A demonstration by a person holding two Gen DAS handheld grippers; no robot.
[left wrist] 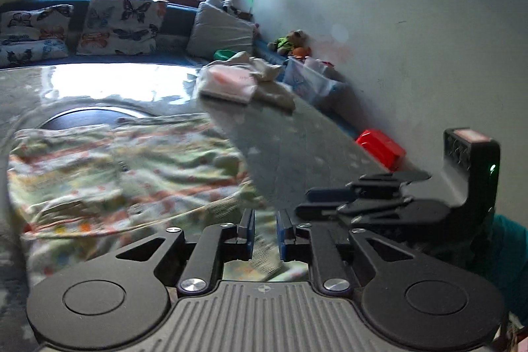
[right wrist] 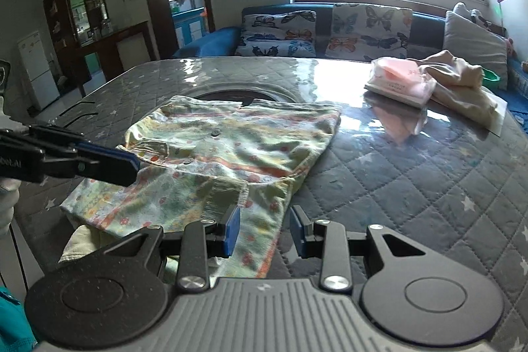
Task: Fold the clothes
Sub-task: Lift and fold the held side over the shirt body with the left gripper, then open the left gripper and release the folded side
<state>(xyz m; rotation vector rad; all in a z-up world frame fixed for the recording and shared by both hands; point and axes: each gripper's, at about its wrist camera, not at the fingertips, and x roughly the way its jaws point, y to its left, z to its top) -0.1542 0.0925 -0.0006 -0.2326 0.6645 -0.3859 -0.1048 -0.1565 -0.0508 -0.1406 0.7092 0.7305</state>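
Note:
A floral child's garment (right wrist: 237, 141) in pale green and orange lies partly folded on the grey quilted table (right wrist: 412, 187); in the left wrist view the garment (left wrist: 132, 160) fills the left side. My left gripper (left wrist: 266, 233) hovers low over its near edge with the jaws a narrow gap apart, and ribbed cuff fabric shows through the gap. From the right wrist view the left gripper (right wrist: 133, 164) reaches in from the left over the garment's collar side. My right gripper (right wrist: 265, 230) stands open over the garment's near sleeve; it appears as the right gripper (left wrist: 303, 201) beside the left one.
A bagged pink folded stack (right wrist: 399, 81) and a crumpled beige garment (right wrist: 462, 81) sit at the table's far right. A sofa with butterfly cushions (right wrist: 369, 32) stands behind the table. A red box (left wrist: 379, 147) lies by the wall. A teal sleeve (left wrist: 511, 253) shows at the right.

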